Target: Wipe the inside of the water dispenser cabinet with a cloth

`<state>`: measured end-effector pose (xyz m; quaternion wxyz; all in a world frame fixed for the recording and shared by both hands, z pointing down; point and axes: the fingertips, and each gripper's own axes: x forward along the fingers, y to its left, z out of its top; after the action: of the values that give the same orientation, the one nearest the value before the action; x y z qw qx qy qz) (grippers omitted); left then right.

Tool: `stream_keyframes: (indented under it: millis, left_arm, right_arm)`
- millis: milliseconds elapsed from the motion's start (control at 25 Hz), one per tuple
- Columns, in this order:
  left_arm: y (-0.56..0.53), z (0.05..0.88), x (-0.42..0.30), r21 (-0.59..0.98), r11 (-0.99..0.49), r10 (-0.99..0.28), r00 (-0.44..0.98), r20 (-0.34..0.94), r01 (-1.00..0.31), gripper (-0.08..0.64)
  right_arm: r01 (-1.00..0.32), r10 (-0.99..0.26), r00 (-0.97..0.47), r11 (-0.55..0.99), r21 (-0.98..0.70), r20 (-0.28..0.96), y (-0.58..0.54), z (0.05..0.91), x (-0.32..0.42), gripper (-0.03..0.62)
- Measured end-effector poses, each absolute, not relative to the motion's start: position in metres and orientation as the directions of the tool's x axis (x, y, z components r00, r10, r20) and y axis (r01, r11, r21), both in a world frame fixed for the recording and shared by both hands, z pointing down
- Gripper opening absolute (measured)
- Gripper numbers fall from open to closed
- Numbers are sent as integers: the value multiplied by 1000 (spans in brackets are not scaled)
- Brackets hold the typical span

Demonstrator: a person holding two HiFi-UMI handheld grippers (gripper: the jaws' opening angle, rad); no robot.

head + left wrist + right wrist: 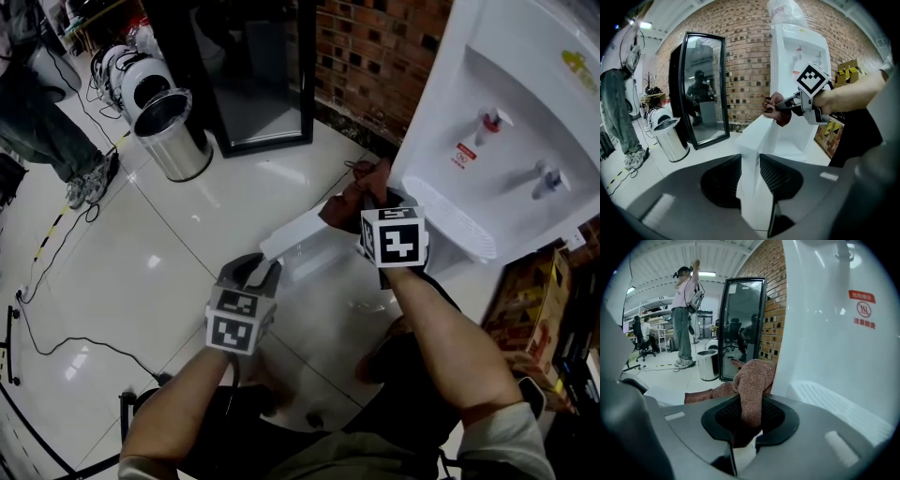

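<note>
The white water dispenser point(506, 112) stands at the upper right in the head view, with its white cabinet door point(300, 234) swung out toward me. My left gripper point(255, 272) is shut on the door's free edge; in the left gripper view the white door panel point(752, 140) sits clamped between the jaws of the left gripper point(750, 161). My right gripper point(367, 204) is shut on a reddish-brown cloth point(345, 202), just left of the dispenser's body. In the right gripper view, the cloth point(752, 378) bunches up from the right gripper point(750, 411) beside the dispenser's white front point(834, 333). The cabinet's inside is hidden.
A steel bin point(173, 131) and a black-framed mirror point(253, 66) stand against the brick wall point(375, 56) beyond the door. Cardboard boxes point(539, 300) sit right of the dispenser. A person's legs point(42, 122) and floor cables point(56, 234) are at the far left.
</note>
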<state>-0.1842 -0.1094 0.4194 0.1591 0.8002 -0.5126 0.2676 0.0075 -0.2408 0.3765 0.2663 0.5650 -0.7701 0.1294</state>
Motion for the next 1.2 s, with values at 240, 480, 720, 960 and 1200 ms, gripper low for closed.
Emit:
stream_keyframes:
  millis: [240, 480, 720, 960, 1200]
  left_arm:
    - [-107, 413, -187, 37, -413, -742, 360, 565, -910, 118]
    - [-107, 395, -198, 189, -366, -764, 410, 499, -911, 126]
    - [-122, 373, -216, 240, -318, -810, 395, 434, -917, 126]
    - [-130, 383, -216, 297, -342, -784, 445, 433, -891, 125]
    - [-140, 381, -204, 333, -385, -761, 500, 412, -861, 125]
  right_arm:
    - [-920, -789, -313, 390, 38, 529, -235, 364, 0, 97]
    - [-807, -749, -533, 590, 31, 393, -200, 324, -39, 97]
    - [-579, -619, -711, 785, 222, 333, -140, 311, -90, 97]
    - [-305, -401, -817, 910, 280, 414, -75, 334, -129, 97]
    - [-118, -251, -786, 958, 261, 565, -36, 396, -147, 97]
